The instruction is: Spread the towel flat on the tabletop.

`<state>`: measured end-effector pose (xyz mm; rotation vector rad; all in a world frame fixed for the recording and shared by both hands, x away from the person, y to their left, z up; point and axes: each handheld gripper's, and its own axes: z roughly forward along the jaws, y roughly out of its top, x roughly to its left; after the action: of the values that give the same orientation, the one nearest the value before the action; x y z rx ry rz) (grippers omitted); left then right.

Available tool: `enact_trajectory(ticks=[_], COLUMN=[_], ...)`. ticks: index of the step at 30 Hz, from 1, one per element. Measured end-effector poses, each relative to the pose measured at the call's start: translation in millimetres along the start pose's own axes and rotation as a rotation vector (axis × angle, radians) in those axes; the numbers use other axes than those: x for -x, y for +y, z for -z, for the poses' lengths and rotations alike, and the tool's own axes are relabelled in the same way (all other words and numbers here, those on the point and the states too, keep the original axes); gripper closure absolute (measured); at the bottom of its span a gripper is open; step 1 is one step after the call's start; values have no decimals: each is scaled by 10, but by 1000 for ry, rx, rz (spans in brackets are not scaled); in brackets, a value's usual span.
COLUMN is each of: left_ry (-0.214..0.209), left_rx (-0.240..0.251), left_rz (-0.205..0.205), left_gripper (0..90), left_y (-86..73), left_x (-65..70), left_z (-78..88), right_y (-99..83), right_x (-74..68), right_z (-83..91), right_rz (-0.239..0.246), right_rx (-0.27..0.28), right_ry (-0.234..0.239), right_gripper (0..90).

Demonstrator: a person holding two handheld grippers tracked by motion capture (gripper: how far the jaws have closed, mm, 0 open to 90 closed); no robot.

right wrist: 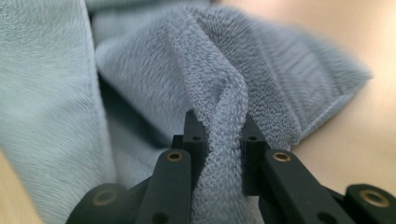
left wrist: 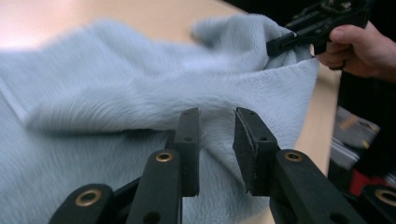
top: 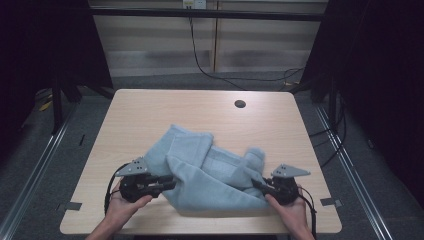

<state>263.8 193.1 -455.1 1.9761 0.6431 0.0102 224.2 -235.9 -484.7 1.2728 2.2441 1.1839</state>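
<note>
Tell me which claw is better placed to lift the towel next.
Right. The right claw already has a towel fold between its jaws; the left claw stands open at the towel's edge, gripping nothing.

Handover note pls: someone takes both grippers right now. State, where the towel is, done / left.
Left gripper: open, jaws apart with nothing between them, at the near left edge of the towel.
Right gripper: shut on a raised fold of towel, at its near right side.
Towel: light blue, crumpled in a heap on the near half of the table, not flat.
Done: the right side is gripped.
Left: probably grip the left edge, then spread or fold; no neat fold yet.
</note>
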Motion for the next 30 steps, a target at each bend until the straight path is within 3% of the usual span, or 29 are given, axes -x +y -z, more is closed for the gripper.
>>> enact_trajectory(ticks=[2,3,4,10,14,17,20,23,26,30], left_ry=[13,22,37,107,141,161,169,181,200,192], left_rx=[5,18,37,88,57,-14,-76,-95,-95,-70], left_rz=[17,31,49,124,139,151,142,147,145,147], left_gripper=[671,633,633,545,521,519,496,466,416,377], left_y=[-3,14,42,192,219,140,56,-7,-9,-3], left_x=[-55,-102,-166,-508,-673,-751,-781,-786,-793,-825], left_z=[9,21,35,-22,-226,-373,-461,-503,-497,-509], right_y=[-92,-114,-114,162,449,604,678,714,747,788], right_x=[-11,-30,-30,15,27,18,8,-3,-10,10], right_z=[20,77,77,220,140,88,-72,-375,-689,-1043], right_rz=[-29,-13,-13,-29,-17,-19,-6,21,50,73], right_rx=[-52,-56,-56,67,139,169,124,61,-1,-74], right_ry=[26,20,20,1,4,27,79,127,143,145], right_gripper=[719,655,655,484,450,435,431,400,369,323])
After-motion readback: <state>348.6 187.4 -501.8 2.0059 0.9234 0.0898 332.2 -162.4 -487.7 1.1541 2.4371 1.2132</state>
